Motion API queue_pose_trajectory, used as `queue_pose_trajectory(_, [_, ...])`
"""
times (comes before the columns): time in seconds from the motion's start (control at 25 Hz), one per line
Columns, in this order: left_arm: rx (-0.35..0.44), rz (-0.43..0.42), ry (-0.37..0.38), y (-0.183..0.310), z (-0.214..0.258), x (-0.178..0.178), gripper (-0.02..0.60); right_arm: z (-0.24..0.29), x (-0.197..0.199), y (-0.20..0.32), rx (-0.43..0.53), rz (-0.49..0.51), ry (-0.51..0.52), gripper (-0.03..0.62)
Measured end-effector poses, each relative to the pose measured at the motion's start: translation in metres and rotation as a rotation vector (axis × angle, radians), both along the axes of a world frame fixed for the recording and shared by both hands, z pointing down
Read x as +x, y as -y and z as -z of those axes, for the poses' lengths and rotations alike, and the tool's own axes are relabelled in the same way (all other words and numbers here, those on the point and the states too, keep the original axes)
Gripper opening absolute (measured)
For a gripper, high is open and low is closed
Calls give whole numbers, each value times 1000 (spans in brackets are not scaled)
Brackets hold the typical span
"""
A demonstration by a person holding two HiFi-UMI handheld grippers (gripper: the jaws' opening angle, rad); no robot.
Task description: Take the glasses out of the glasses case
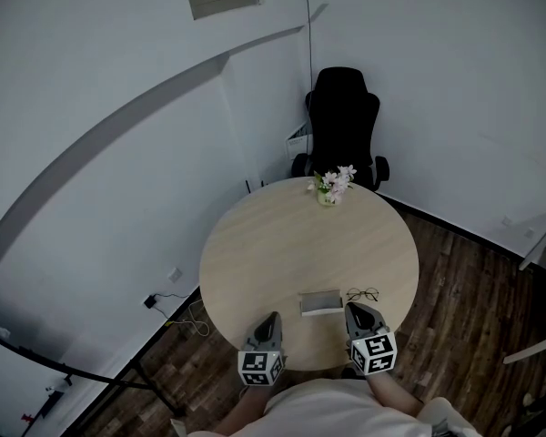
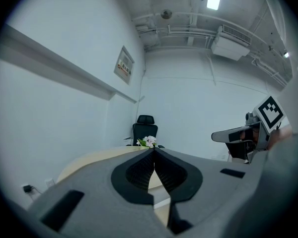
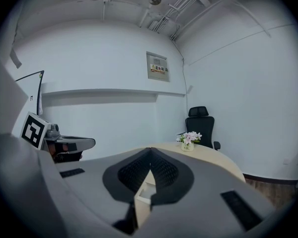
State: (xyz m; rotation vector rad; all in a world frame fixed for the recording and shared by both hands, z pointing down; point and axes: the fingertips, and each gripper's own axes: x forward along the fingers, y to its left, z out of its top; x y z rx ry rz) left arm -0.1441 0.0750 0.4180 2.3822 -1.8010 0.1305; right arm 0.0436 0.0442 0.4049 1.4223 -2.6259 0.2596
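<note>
The grey glasses case (image 1: 320,303) lies near the front edge of the round table (image 1: 273,244). The thin-framed glasses (image 1: 363,294) rest on the tabletop just right of the case, outside it. My left gripper (image 1: 271,318) hovers at the table's front edge, left of the case, with its jaws shut on nothing (image 2: 153,152). My right gripper (image 1: 357,309) is just right of the case and in front of the glasses, also shut and empty (image 3: 149,151). In the right gripper view a pale corner of the case (image 3: 145,195) shows through the gap below the tips.
A small pot of pink and white flowers (image 1: 332,186) stands at the table's far edge. A black office chair (image 1: 343,121) sits behind it in the room's corner. White walls close in on the left and right, and the floor is dark wood.
</note>
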Motion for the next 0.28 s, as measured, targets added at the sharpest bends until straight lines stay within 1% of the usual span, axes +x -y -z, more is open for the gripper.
queue_pose_trajectory(0.28, [-7,1,-13,0,0,0,5,-2,0,-1,-1,-2,-5,12])
